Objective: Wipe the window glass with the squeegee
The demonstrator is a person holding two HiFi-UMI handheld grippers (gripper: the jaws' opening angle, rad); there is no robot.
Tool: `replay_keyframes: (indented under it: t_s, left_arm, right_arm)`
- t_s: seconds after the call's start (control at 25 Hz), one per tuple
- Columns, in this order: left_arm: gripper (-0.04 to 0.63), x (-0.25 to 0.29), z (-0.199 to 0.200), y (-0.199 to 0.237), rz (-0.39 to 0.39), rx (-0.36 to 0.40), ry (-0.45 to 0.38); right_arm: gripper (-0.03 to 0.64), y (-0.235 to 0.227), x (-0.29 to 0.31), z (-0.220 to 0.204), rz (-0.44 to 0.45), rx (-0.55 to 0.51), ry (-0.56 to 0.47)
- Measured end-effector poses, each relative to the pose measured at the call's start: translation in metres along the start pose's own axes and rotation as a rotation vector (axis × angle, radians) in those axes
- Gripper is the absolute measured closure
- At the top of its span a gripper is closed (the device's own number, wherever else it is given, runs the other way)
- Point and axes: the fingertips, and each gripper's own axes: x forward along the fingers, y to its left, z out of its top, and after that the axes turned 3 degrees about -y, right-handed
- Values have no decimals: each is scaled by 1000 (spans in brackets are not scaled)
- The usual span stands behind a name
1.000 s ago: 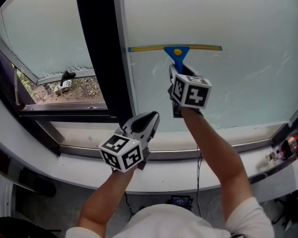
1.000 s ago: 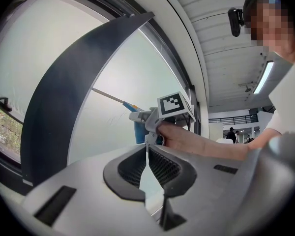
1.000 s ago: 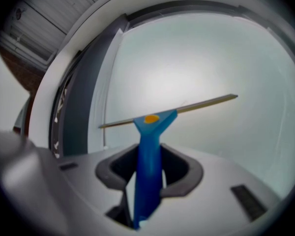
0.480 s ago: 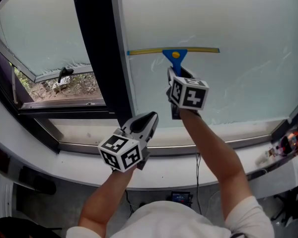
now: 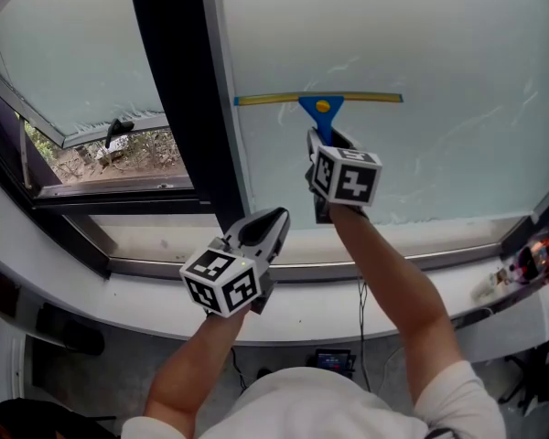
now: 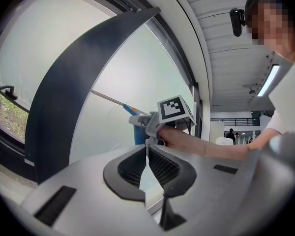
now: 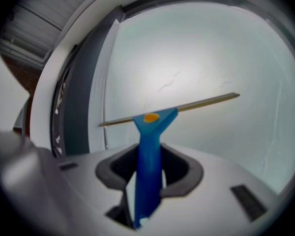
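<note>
The squeegee (image 5: 322, 106) and the right gripper (image 5: 326, 144) sit a little lower on the pane than a second ago, while the left gripper (image 5: 271, 219) has barely shifted. Nearest, the left gripper hovers over the white sill (image 5: 146, 305), just right of the dark frame post (image 5: 178, 90). Its jaws are pressed together with nothing between them. Beyond it, the right gripper's jaws are clamped on the squeegee's blue handle. The handle rises to a yellow-edged blade lying level against the window glass (image 5: 439, 44), with its left end close to the frame post.
</note>
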Motion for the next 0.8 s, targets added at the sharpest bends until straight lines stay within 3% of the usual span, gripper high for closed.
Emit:
replay_keyframes:
  t_s: [0.8]
  left_arm:
    - [555, 0, -34, 6, 9, -52, 50]
  right_arm:
    - [467, -3, 1, -55, 9, 14, 80]
